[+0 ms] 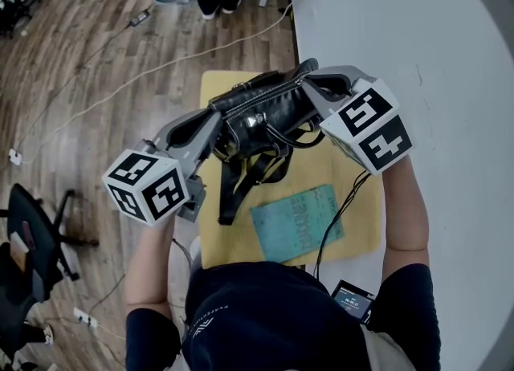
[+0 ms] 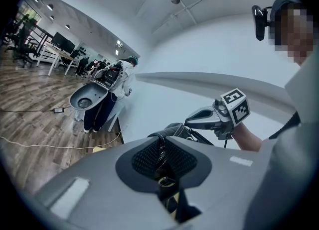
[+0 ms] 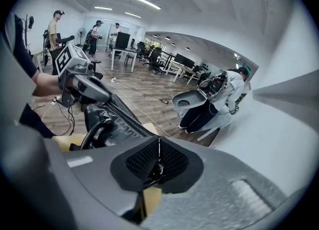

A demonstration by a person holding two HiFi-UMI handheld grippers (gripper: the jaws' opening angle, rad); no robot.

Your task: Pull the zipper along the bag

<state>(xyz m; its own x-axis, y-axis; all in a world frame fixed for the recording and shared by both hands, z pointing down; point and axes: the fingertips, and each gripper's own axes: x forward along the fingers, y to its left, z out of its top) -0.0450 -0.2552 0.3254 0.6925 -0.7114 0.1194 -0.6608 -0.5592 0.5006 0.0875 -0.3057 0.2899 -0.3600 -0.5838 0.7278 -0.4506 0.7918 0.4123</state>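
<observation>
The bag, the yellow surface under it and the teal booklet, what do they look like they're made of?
Bag: black leather or faux leather, judging by its soft sheen and stitched seams; I can't tell which. Yellow surface: matte and flat, maybe paper, foam or board; the look leaves it open. Booklet: paper with a matte teal printed cover.

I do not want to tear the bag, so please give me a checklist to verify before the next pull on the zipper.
1. The left claw is shut on the end strap of the bag: ok.
2. The right claw is shut on the small metal zipper pull: ok.
3. The bag is held between both claws, over the yellow mat: ok.
4. The black cable below the right hand hangs apart from the bag: ok.
5. How much zipper track is left ahead of the pull: cannot tell.
</observation>
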